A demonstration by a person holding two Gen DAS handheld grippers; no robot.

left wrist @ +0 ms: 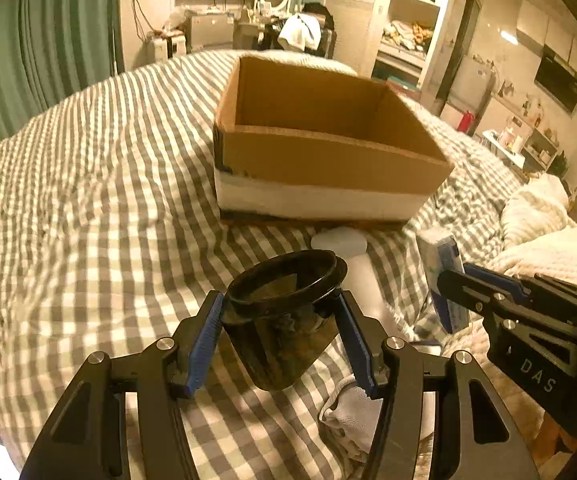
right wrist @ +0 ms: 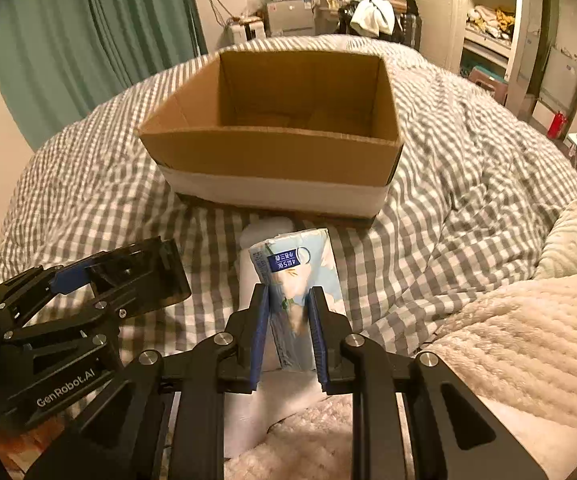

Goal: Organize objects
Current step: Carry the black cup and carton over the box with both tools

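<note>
My left gripper (left wrist: 280, 304) is shut on a dark see-through cup (left wrist: 284, 320), held above the checked bedspread, mouth towards the box. My right gripper (right wrist: 288, 300) is shut on a light blue tissue pack (right wrist: 296, 276), held upright. An open cardboard box (left wrist: 328, 160) with a white band round its base stands on the bed just ahead of both grippers; it also shows in the right wrist view (right wrist: 272, 156) and looks empty. Each gripper shows in the other's view: the right one (left wrist: 452, 280) with the pack, the left one (right wrist: 128, 268) with the cup.
A white bottle (left wrist: 352, 256) lies on the bedspread between the grippers and the box. White cloth (left wrist: 348, 412) lies under the left gripper. A cream blanket (right wrist: 508, 340) is heaped at the right. Green curtains and furniture stand beyond the bed.
</note>
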